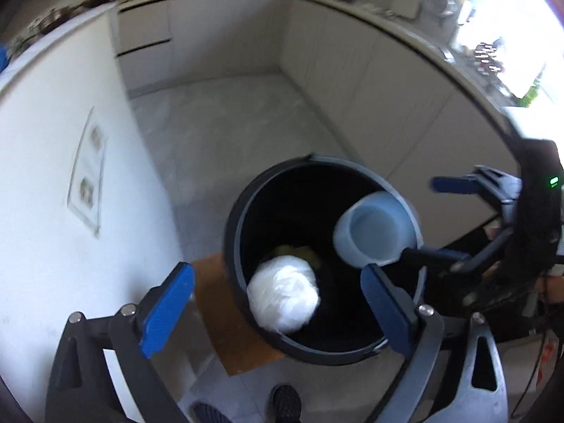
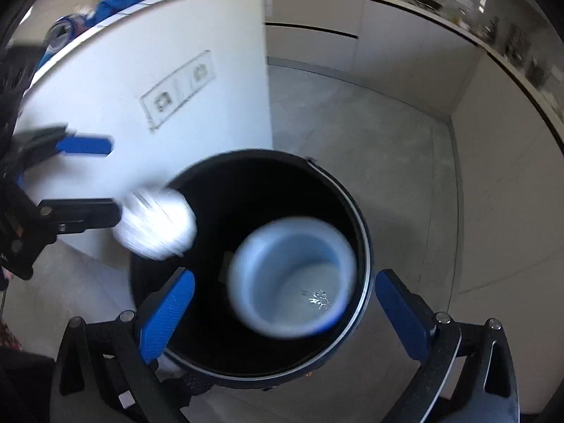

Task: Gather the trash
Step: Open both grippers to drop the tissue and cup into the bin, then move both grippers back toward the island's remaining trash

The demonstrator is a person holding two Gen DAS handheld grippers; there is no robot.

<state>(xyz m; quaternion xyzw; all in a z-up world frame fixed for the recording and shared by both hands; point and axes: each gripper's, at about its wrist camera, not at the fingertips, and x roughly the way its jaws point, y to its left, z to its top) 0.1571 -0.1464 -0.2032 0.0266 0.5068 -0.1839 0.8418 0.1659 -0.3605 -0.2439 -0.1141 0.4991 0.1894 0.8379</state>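
A black round trash bin [image 1: 232, 246] [image 2: 246, 153] stands on the floor below both grippers. My left gripper [image 1: 276, 275] [image 2: 113, 179] is open over the bin's near rim. A crumpled white ball of paper or plastic [image 1: 283, 292] [image 2: 155, 224] is between its blue pads [image 1: 169, 310], touching neither. My right gripper [image 2: 285, 278] [image 1: 421, 219] is open too. A translucent plastic cup [image 2: 292, 278] [image 1: 373, 229] with a few drops inside is loose and blurred between its pads [image 2: 165, 317], mouth towards the camera, over the bin's opening. Something yellow [image 1: 299, 252] lies deep in the bin.
A white counter side with wall sockets [image 1: 88, 172] [image 2: 179, 88] rises close beside the bin. A brown board [image 1: 218, 303] lies under the bin. Pale cabinets [image 1: 370, 88] line the far side of the grey floor [image 2: 352, 123]. A person's dark shoes [image 1: 285, 402] show at the bottom edge.
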